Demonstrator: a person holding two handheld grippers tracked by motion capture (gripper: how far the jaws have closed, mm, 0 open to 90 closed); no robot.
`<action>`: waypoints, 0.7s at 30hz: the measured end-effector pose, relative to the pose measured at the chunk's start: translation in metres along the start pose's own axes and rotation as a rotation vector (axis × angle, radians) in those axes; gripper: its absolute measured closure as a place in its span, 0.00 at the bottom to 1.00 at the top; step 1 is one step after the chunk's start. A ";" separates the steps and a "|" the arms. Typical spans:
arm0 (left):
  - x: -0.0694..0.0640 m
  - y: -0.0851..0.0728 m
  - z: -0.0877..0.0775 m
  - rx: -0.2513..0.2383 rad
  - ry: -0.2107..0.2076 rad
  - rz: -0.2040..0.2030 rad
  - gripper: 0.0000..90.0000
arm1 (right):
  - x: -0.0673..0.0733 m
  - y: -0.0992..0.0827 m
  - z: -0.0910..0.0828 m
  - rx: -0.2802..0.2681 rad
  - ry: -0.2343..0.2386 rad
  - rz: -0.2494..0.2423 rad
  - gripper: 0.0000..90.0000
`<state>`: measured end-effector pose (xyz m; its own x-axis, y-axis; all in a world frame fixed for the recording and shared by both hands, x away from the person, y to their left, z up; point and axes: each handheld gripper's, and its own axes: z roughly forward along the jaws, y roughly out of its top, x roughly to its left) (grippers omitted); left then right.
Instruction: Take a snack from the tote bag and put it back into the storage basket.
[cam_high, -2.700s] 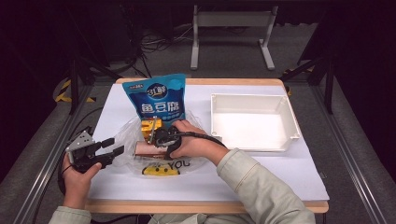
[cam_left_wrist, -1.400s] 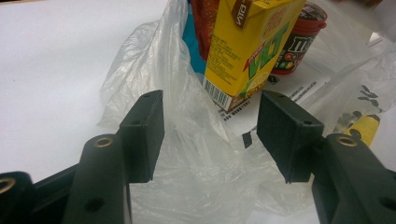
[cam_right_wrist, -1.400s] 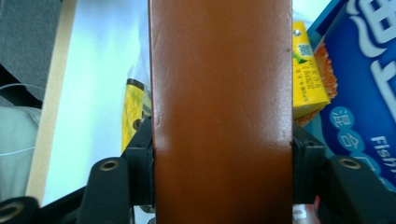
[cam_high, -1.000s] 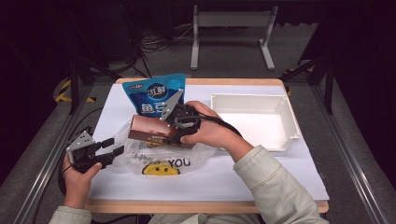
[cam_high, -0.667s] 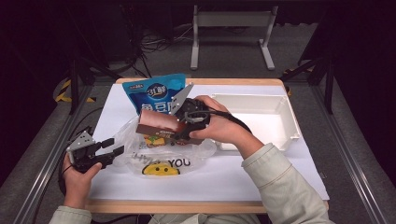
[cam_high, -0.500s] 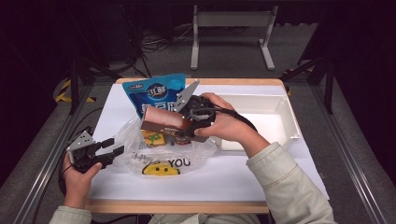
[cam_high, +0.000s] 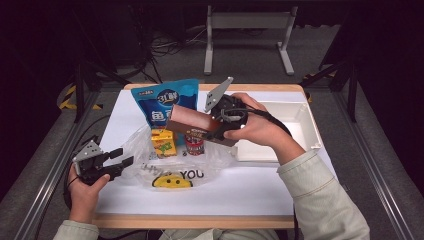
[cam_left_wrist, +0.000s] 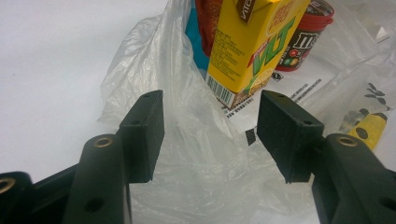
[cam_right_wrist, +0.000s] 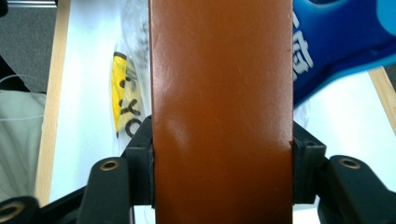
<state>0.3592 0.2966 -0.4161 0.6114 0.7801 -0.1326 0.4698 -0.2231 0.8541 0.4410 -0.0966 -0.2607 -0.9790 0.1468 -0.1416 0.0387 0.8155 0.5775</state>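
My right gripper (cam_high: 214, 125) is shut on a long brown box (cam_high: 192, 120) and holds it in the air, tilted, above the clear plastic bag (cam_high: 170, 162). In the right gripper view the brown box (cam_right_wrist: 219, 93) spans the gap between both pads of the right gripper (cam_right_wrist: 222, 172). The left gripper (cam_high: 121, 159) rests near the table's left edge, at the bag's rim. Its jaws (cam_left_wrist: 210, 135) stand open with loose bag film (cam_left_wrist: 196, 172) between them, and the pads do not press on it. A yellow drink carton (cam_high: 162, 141) and a red candy tub (cam_high: 194, 142) stand in the bag.
A blue snack pouch (cam_high: 162, 100) lies at the back of the white table, behind the bag. A white tray (cam_high: 302, 125) sits at the right, just past the right hand. The bag carries a yellow smiley print (cam_high: 172, 180) near the front.
The right gripper has lifted the brown box up out of the bag and carried it to the right and away from me. The left gripper has stayed put.
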 end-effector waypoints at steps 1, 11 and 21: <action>0.000 0.000 0.000 0.001 0.000 0.001 0.47 | -0.002 -0.002 -0.002 0.004 -0.004 0.003 0.47; 0.000 0.000 0.000 -0.001 0.002 0.001 0.47 | -0.011 -0.015 -0.014 0.005 -0.034 0.020 0.47; 0.000 0.000 -0.002 -0.003 0.009 -0.006 0.42 | -0.021 -0.032 -0.033 0.017 -0.071 0.041 0.47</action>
<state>0.3577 0.2978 -0.4149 0.6031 0.7865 -0.1331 0.4713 -0.2168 0.8549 0.4540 -0.1447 -0.2500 -0.9599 0.2188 -0.1751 0.0821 0.8171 0.5707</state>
